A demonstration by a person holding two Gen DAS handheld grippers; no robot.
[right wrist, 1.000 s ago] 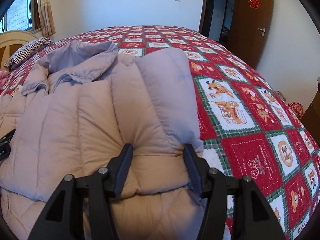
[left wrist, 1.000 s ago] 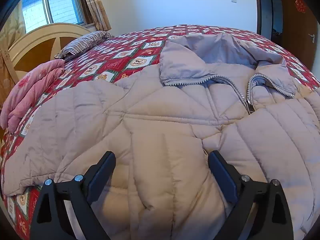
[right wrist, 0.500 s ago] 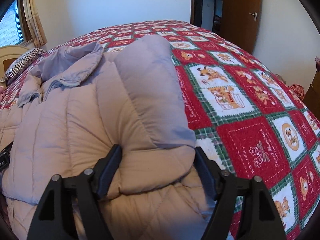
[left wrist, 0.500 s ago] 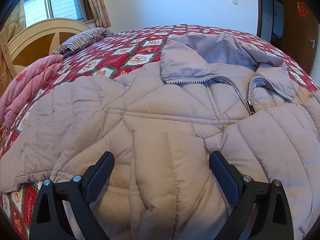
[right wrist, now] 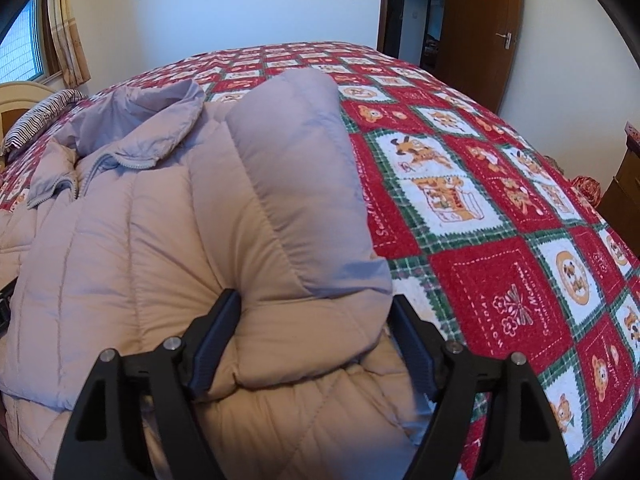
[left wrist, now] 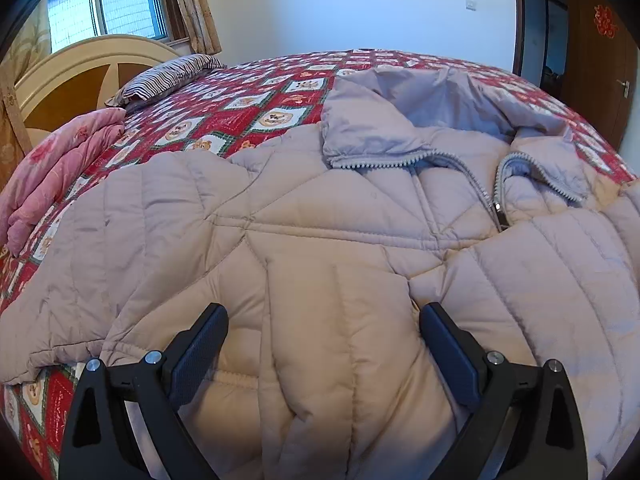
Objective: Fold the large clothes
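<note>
A big quilted beige-pink jacket (left wrist: 320, 220) lies front up on the bed, hood and half-open zipper at the far end. My left gripper (left wrist: 324, 344) hovers open over its lower front, with puffy fabric bulging between the wide fingers. In the right wrist view, the jacket's (right wrist: 140, 240) right sleeve (right wrist: 296, 168) is folded inward across the body. My right gripper (right wrist: 316, 332) straddles the sleeve's near end. Its jaws are opening, and the sleeve's thick fold sits loosely between them.
A red and green patchwork bedcover (right wrist: 480, 200) lies bare to the right of the jacket. A striped pillow (left wrist: 168, 80) and a folded pink blanket (left wrist: 56, 176) sit by the cream headboard (left wrist: 80, 68) on the left. A brown door (right wrist: 480, 40) stands at the far right.
The right gripper's jaws have spread from a pinch on the folded sleeve to a wide stance, and the fold has puffed out between them. The left gripper has stayed open in place.
</note>
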